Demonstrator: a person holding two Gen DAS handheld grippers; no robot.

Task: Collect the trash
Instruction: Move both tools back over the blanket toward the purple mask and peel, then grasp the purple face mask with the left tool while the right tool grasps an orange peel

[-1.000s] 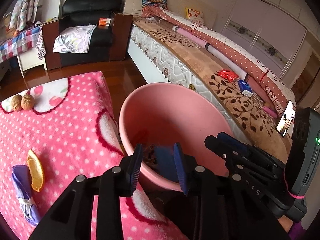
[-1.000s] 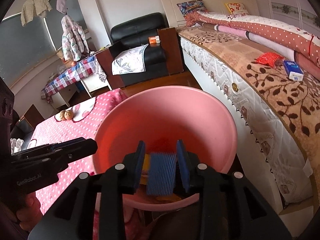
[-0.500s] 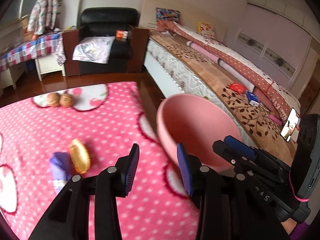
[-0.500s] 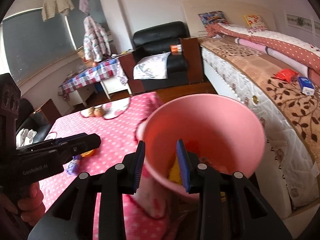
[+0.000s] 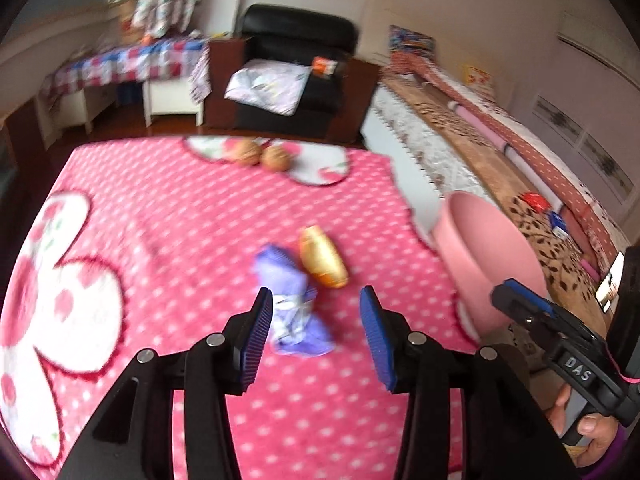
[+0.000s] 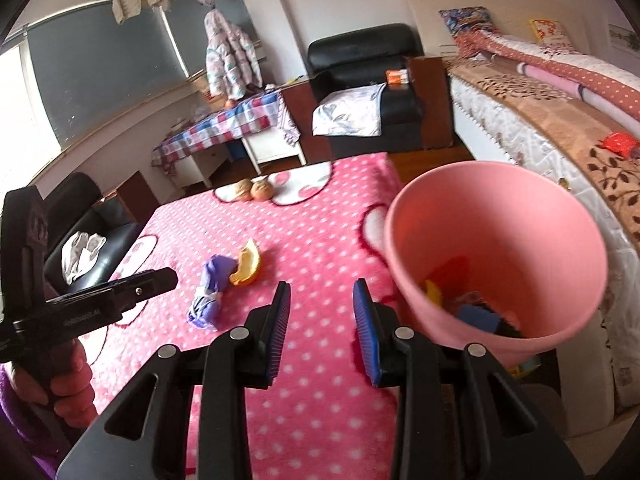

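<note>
A pink bin (image 6: 496, 256) stands at the right edge of the pink dotted table (image 6: 320, 400) and holds several scraps, one blue and one yellow. It also shows in the left wrist view (image 5: 488, 256). A crumpled purple wrapper (image 5: 294, 300) and an orange peel (image 5: 323, 263) lie side by side on the table; the right wrist view shows the wrapper (image 6: 210, 288) and the peel (image 6: 248, 268) too. My left gripper (image 5: 316, 338) is open and empty, just above the near end of the wrapper. My right gripper (image 6: 322, 322) is open and empty over the table, left of the bin.
Two walnuts (image 5: 264, 155) lie at the table's far edge. A bed (image 6: 560, 128) runs along the right, close behind the bin. A black armchair (image 6: 368, 80) and a checked side table (image 6: 224, 128) stand beyond the table.
Both grippers swung left, away from the bin, and opened wider. The blue piece the right gripper held now lies in the bin. The left gripper now hovers over the purple wrapper.
</note>
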